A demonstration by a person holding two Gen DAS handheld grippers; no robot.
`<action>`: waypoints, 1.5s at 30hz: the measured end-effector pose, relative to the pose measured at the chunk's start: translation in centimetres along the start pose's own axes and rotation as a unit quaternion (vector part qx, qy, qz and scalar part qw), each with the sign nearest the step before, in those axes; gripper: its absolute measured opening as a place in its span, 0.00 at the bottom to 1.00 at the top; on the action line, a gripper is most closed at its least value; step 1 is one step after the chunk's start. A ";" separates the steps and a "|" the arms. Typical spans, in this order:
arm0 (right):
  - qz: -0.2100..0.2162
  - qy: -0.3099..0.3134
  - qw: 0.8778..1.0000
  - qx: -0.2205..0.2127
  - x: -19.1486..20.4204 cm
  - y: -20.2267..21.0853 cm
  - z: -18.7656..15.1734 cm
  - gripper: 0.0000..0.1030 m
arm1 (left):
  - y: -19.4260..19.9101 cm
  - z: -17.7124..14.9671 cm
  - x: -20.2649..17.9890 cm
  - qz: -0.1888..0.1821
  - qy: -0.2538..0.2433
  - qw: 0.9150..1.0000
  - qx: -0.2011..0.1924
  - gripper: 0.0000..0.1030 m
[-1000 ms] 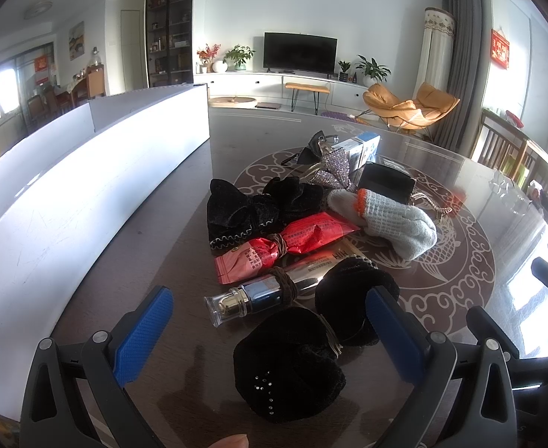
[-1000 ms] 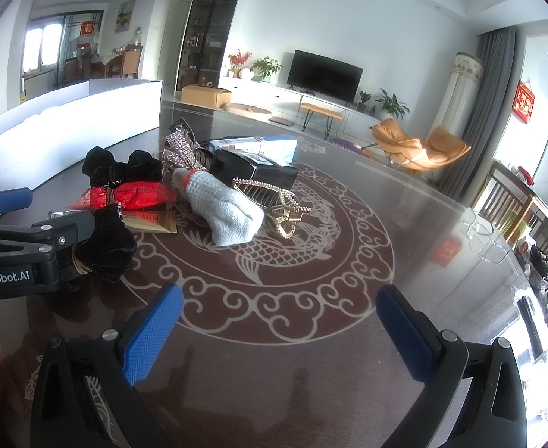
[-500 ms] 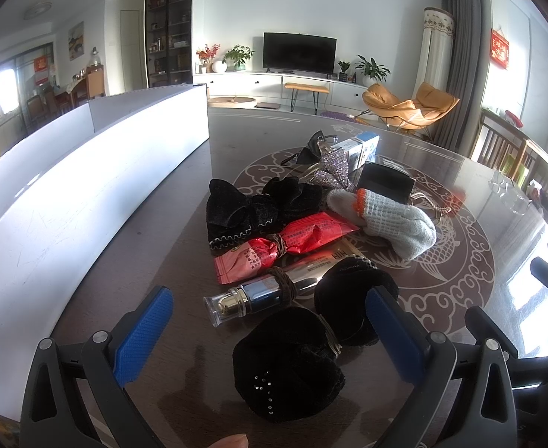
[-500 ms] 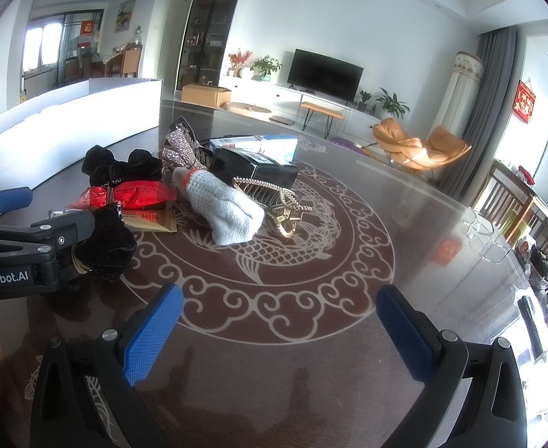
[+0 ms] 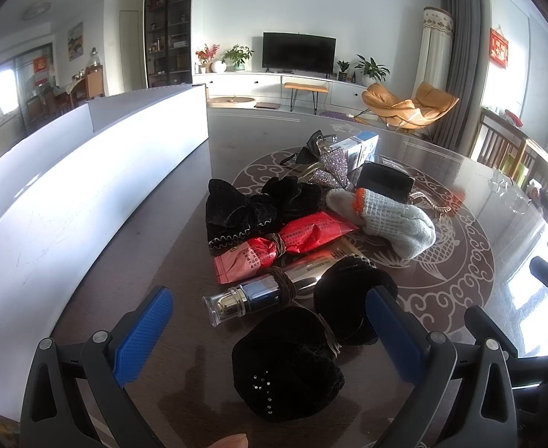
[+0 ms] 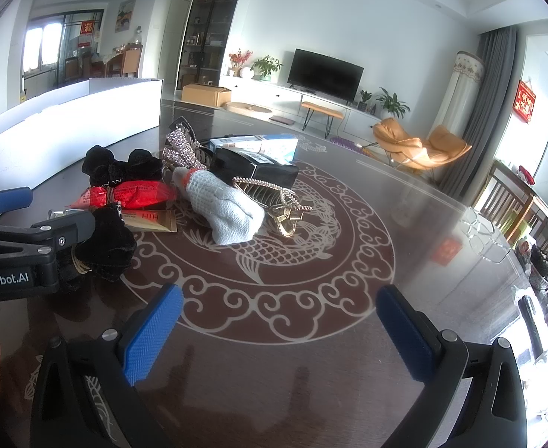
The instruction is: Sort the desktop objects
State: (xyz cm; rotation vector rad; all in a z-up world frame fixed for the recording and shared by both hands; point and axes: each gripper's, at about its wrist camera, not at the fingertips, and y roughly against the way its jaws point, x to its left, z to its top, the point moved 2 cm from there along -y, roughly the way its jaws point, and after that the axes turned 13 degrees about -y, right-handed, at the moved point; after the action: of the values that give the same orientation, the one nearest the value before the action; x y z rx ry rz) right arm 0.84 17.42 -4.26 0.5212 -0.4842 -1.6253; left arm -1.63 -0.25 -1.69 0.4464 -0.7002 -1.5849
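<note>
the left gripper [image 5: 270,330] is held wide, its 2 blue pads [image 5: 143,336] spread and nothing gripped between them; a black velvet bow [image 5: 288,362] is seen lying on the table [image 5: 154,246] in the gap between the fingers, not clamped. at 12 o'clock from that bow a small glass bottle [image 5: 259,295] with a clear cap is laid on its side, bound by a brown hair tie, and at 1 o'clock a second black velvet piece [image 5: 352,298] is found touching the bow. further along the 12 o'clock line a red foil packet [image 5: 288,246] is noted, tied at its middle, and beyond it a black velvet scrunchie [image 5: 255,209]. at 1 o'clock from the packet a grey knitted glove [image 5: 397,224] with an orange band is recorded, with a black box [image 5: 385,186], a rhinestone bow [image 5: 333,171] and a blue and white carton [image 5: 359,147] behind it. a white board [image 5: 68,194] is stood along the table at 9 to 11 o'clock. the right gripper [image 6: 279,326] is likewise held wide over bare table, nothing between its pads; in its view the pile is placed at 10 to 11 o'clock, a gold hair claw [image 6: 277,201] is seen just beside the glove, and the left gripper is entered from 9 o'clock.
</note>
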 end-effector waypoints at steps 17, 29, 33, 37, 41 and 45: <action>0.001 0.000 1.000 0.001 0.1 -0.1 0.0 1.00 | 0.0 0.0 -0.1 0.000 -0.001 1.000 0.000 1.00; 0.001 0.000 1.000 0.006 0.2 -0.1 -0.5 1.00 | 0.0 0.0 -0.2 0.000 -0.001 1.000 0.000 1.00; 0.001 0.001 1.000 0.009 0.0 -0.1 -0.2 1.00 | 0.0 0.0 -0.2 0.000 -0.002 1.000 -0.001 1.00; 0.001 0.001 1.000 0.010 -0.1 0.1 -0.3 1.00 | 0.0 0.0 -0.2 0.000 -0.002 1.000 -0.001 1.00; 0.001 0.001 1.000 0.011 -0.1 0.1 -0.2 1.00 | 0.0 0.0 -0.2 0.000 -0.002 1.000 -0.001 1.00; 0.001 0.002 1.000 0.011 0.0 0.0 -0.1 1.00 | 0.0 0.1 -0.2 0.000 -0.003 1.000 -0.001 1.00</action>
State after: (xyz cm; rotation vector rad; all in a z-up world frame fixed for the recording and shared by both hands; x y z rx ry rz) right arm 0.93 17.46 -4.37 0.5392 -0.5004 -1.6180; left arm -1.66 -0.04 -1.70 0.4418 -0.7029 -1.5873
